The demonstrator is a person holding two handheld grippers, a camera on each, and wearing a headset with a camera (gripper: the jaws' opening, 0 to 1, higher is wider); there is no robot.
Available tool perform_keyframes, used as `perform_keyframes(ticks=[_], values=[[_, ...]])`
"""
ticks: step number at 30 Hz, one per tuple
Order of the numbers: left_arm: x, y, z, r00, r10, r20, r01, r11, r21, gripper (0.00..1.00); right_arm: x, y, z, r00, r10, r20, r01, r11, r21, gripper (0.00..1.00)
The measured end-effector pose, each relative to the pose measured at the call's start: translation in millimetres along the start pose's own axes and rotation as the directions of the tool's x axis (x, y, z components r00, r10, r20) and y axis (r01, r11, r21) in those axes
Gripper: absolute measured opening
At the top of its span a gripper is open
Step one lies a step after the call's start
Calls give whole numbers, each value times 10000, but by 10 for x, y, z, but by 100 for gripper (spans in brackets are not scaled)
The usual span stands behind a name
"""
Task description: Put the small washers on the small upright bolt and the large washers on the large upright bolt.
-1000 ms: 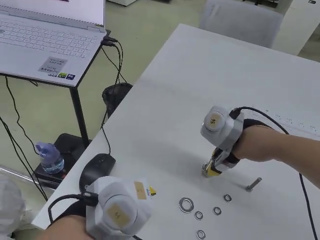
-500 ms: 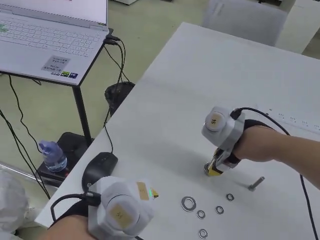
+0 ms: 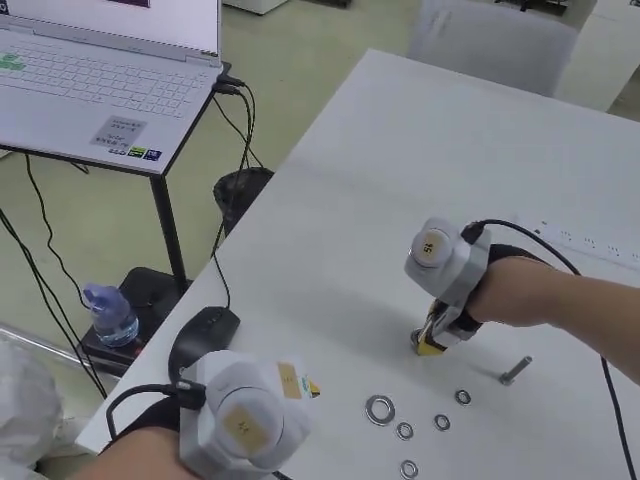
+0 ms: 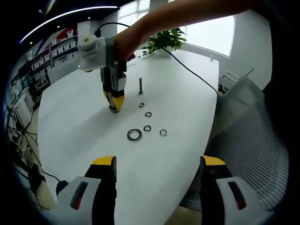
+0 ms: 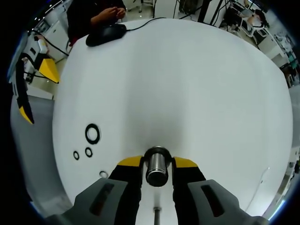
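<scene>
My right gripper (image 3: 428,341) points down at the white table (image 3: 400,180), shut on the large bolt (image 5: 157,169), which stands on its end under the jaws. To its right the small bolt (image 3: 516,370) stands upright. In front lie the large washer (image 3: 379,409) and several small washers (image 3: 405,431), flat and apart from each other. My left gripper (image 4: 157,165) hovers open over the table's near edge with nothing between its jaws. Its view takes in the right gripper (image 4: 114,106), the small bolt (image 4: 140,86) and the large washer (image 4: 134,135).
A black mouse (image 3: 200,338) sits on the table's near left corner with its cable over the edge. A laptop (image 3: 100,90) stands on a side stand to the left. A grey chair (image 3: 490,45) is behind the table. Bare table stretches beyond the bolts.
</scene>
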State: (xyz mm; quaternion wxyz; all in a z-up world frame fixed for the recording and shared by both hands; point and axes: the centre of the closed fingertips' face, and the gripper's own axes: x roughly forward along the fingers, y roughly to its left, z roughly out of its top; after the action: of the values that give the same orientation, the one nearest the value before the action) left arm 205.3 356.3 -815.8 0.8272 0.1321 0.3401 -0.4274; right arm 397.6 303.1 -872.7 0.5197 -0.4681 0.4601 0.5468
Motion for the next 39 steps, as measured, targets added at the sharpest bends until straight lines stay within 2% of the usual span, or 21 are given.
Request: perform_keyframes(ticks=[4, 7, 10, 16, 28, 39], values=[[-9, -9, -1, 10000, 18, 11, -18, 10000, -14, 72, 1, 7, 9, 10000, 58, 61, -58, 10000, 24, 33], [-14, -15, -7, 10000, 27, 7, -27, 10000, 5, 72, -41, -32, 6, 9999, 10, 112, -11, 10000, 50, 33], [-22, -15, -13, 10000, 42, -5, -42, 10000, 2, 72, -94, -21, 10, 9997, 129, 207, -132, 9998, 135, 34], [-32, -24, 10, 10000, 51, -46, -51, 9999, 111, 72, -225, -27, 24, 9993, 57, 376, -61, 9999, 95, 35], [-117, -24, 129, 9999, 114, 59, -116, 9995, 298, 71, -442, 68, 99, 9980, -53, 626, 68, 9997, -234, 34], [-154, -9, 143, 9998, 193, 67, -195, 9993, 311, 71, -533, 186, 175, 9964, -50, 848, 110, 9974, -710, 33]])
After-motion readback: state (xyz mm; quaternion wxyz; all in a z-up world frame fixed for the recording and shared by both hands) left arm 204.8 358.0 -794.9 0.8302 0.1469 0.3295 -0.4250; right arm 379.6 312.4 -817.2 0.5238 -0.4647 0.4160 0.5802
